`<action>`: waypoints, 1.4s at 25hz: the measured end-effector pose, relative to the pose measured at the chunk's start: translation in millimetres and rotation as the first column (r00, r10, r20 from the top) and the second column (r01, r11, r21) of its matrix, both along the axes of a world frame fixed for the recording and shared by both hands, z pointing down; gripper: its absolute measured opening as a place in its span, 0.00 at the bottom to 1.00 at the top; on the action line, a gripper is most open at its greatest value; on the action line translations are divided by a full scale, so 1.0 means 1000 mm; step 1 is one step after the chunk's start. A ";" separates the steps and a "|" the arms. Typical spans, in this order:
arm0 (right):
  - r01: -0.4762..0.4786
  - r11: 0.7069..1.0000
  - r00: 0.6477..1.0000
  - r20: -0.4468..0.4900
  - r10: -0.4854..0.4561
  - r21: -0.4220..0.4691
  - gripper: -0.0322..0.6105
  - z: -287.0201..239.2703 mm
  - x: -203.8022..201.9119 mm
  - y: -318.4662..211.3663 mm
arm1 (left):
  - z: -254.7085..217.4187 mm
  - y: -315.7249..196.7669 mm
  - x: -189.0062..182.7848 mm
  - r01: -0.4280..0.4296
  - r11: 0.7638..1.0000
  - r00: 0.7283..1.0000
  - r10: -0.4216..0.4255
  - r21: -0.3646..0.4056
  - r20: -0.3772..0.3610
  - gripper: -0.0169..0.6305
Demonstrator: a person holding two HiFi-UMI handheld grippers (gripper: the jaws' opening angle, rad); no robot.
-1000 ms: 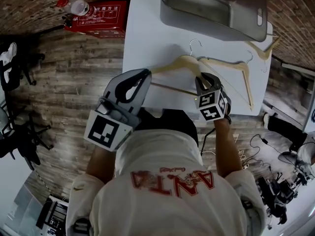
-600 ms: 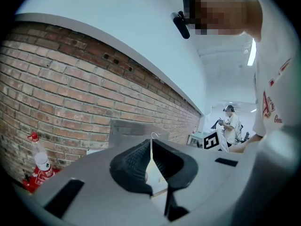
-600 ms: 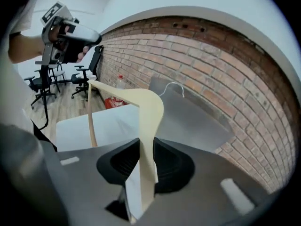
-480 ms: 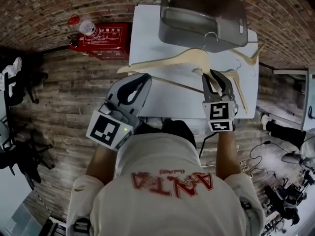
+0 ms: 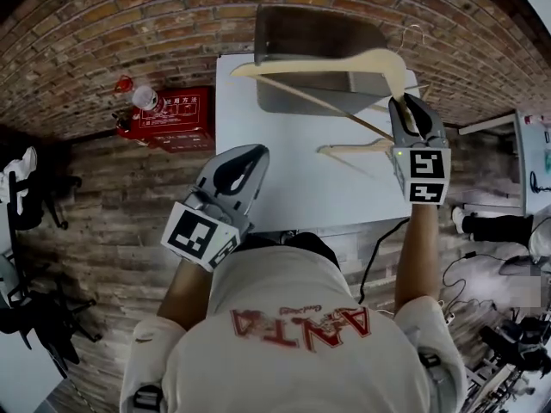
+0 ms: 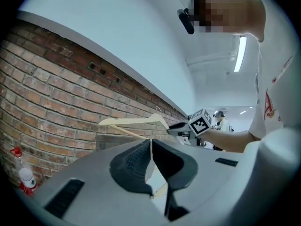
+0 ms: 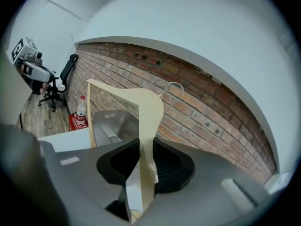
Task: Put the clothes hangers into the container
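Now R gripper point(image 5: 410, 107) holds hanger point(image 5: 327, 62) over grey container point(image 5: 297, 29).

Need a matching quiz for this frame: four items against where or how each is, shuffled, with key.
1. raised hanger
2. second hanger
3. container
4. left gripper

A. fingers together, nothing held
B. lying on the white table
C. at the table's far edge
D. clamped in the right gripper, above the container

Pairs: 1-D, 2-B, 3-C, 4-A
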State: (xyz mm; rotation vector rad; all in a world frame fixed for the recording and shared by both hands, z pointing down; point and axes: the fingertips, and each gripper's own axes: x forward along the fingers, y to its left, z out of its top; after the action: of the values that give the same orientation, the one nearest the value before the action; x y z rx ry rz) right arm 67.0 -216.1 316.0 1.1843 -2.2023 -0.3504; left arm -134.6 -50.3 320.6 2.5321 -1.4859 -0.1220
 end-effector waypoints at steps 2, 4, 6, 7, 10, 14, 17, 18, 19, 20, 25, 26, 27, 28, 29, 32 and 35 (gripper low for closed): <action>-0.014 0.999 0.999 -0.042 0.016 0.034 0.19 -0.014 0.008 -0.018 | -0.005 -0.005 0.006 -0.008 1.000 1.000 0.008 0.007 -0.006 0.06; -0.023 0.998 0.995 -0.098 0.029 0.059 0.19 -0.023 0.016 -0.037 | -0.009 -0.009 0.012 -0.018 1.000 1.000 0.018 0.019 -0.008 0.06; -0.026 0.997 0.988 -0.147 0.036 0.071 0.19 -0.027 0.021 -0.057 | -0.012 -0.012 0.016 -0.020 0.999 1.000 0.021 0.027 -0.011 0.06; -0.027 0.997 0.985 -0.170 0.039 0.074 0.19 -0.028 0.022 -0.067 | -0.012 -0.014 0.016 -0.018 0.999 1.000 0.018 0.027 -0.013 0.06; -0.032 0.996 0.966 -0.253 0.052 0.084 0.19 -0.023 0.024 -0.095 | -0.011 -0.019 0.015 -0.002 1.000 1.000 0.002 0.020 -0.019 0.06; -0.005 0.998 0.930 -0.365 0.029 0.064 0.19 0.004 0.020 -0.127 | -0.004 -0.024 0.010 0.024 1.000 1.000 -0.024 0.007 -0.019 0.06; 0.030 0.999 0.905 -0.424 -0.020 0.018 0.19 0.029 0.009 -0.147 | 0.001 -0.030 0.007 0.050 0.999 0.999 -0.050 -0.005 -0.020 0.06; 0.043 0.999 0.894 -0.446 -0.037 0.003 0.19 0.037 0.004 -0.152 | 0.002 -0.032 0.005 0.057 0.998 0.998 -0.057 -0.009 -0.021 0.06; 0.058 0.998 0.881 -0.470 -0.056 -0.011 0.19 0.044 -0.001 -0.157 | 0.004 -0.034 0.004 0.063 0.998 0.998 -0.063 -0.014 -0.022 0.06; 0.073 0.997 0.866 -0.494 -0.075 -0.024 0.19 0.050 -0.007 -0.161 | 0.005 -0.036 0.003 0.070 0.997 0.997 -0.070 -0.018 -0.024 0.06; 0.147 0.984 0.801 -0.572 -0.175 -0.096 0.19 0.087 -0.044 -0.178 | 0.013 -0.046 -0.004 0.106 0.994 0.994 -0.107 -0.041 -0.029 0.06; 0.157 0.981 0.789 -0.583 -0.194 -0.113 0.19 0.095 -0.050 -0.180 | 0.014 -0.048 -0.005 0.113 0.993 0.993 -0.114 -0.045 -0.032 0.06; 0.167 0.978 0.775 -0.596 -0.210 -0.128 0.19 0.103 -0.054 -0.182 | 0.016 -0.050 -0.006 0.119 0.992 0.992 -0.121 -0.048 -0.035 0.06; 0.175 0.974 0.761 -0.608 -0.225 -0.142 0.19 0.110 -0.058 -0.182 | 0.017 -0.052 -0.007 0.124 0.991 0.991 -0.126 -0.051 -0.038 0.06; 0.182 0.971 0.748 -0.619 -0.239 -0.155 0.19 0.116 -0.061 -0.183 | 0.019 -0.053 -0.009 0.130 0.990 0.990 -0.132 -0.054 -0.040 0.06; 0.206 0.961 0.703 -0.655 -0.277 -0.185 0.19 0.133 -0.071 -0.183 | 0.023 -0.055 -0.016 0.140 0.988 0.988 -0.143 -0.059 -0.050 0.06; 0.230 0.950 0.654 -0.690 -0.310 -0.210 0.19 0.147 -0.079 -0.180 | 0.026 -0.057 -0.020 0.145 0.987 0.987 -0.149 -0.062 -0.063 0.06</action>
State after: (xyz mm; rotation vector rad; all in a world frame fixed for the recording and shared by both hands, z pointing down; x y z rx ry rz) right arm -11.9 -396.3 463.2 0.4979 -1.6445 -0.6848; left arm -154.4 -107.4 346.9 2.3489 -1.6249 -0.1829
